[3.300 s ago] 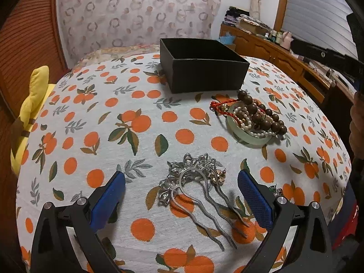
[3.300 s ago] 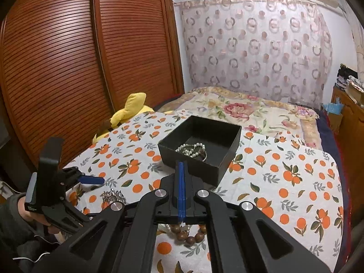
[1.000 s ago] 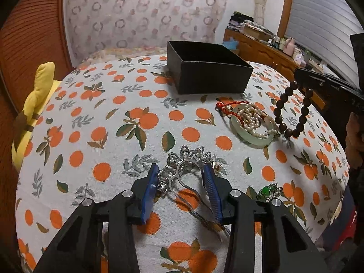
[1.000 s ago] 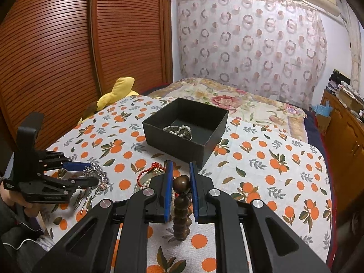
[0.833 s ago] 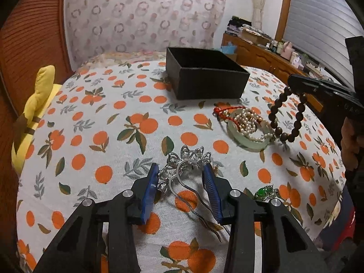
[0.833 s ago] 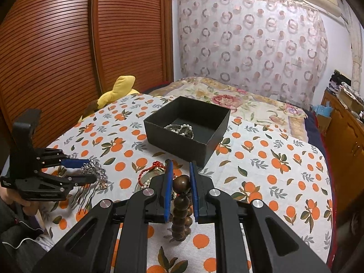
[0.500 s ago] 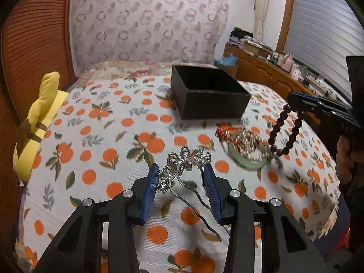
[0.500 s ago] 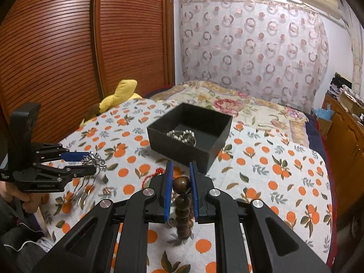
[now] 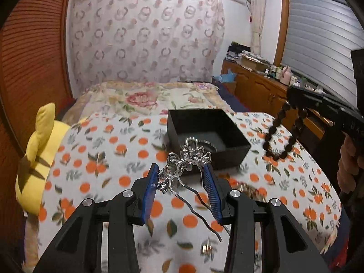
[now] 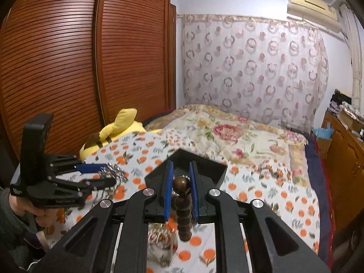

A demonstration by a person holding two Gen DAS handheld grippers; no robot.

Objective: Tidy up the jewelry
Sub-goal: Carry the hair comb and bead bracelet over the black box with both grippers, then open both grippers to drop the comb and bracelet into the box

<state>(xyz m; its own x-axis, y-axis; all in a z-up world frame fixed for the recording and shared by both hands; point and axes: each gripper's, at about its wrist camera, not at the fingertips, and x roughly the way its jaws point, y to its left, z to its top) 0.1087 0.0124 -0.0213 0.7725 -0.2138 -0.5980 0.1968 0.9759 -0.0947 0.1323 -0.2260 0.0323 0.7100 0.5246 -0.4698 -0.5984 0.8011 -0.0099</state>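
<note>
My left gripper [image 9: 182, 170] is shut on a silver hair comb [image 9: 186, 161] with a flowered top and holds it in the air, its prongs hanging down toward me. My right gripper [image 10: 181, 177] is shut on a dark brown bead bracelet [image 10: 183, 213], which hangs below it; the bracelet also shows in the left wrist view [image 9: 284, 134]. The open black box [image 9: 227, 145] stands on the orange-print cloth just beyond both grippers, with pearly jewelry lying in it. In the right wrist view the box [image 10: 211, 168] lies partly behind the fingers, and the left gripper [image 10: 107, 173] is at the left.
A yellow plush toy [image 9: 41, 157] lies at the table's left edge. More jewelry [image 10: 159, 241] lies on the cloth [image 9: 102, 170] below my right gripper, blurred. A small trinket [image 9: 206, 248] lies near the front. A bed [image 10: 238, 134] is behind, a wooden dresser [image 9: 261, 91] at the right.
Both grippers have risen from the table and moved toward the box. The left closed on the comb and lifted it; the right carries the bead bracelet higher.
</note>
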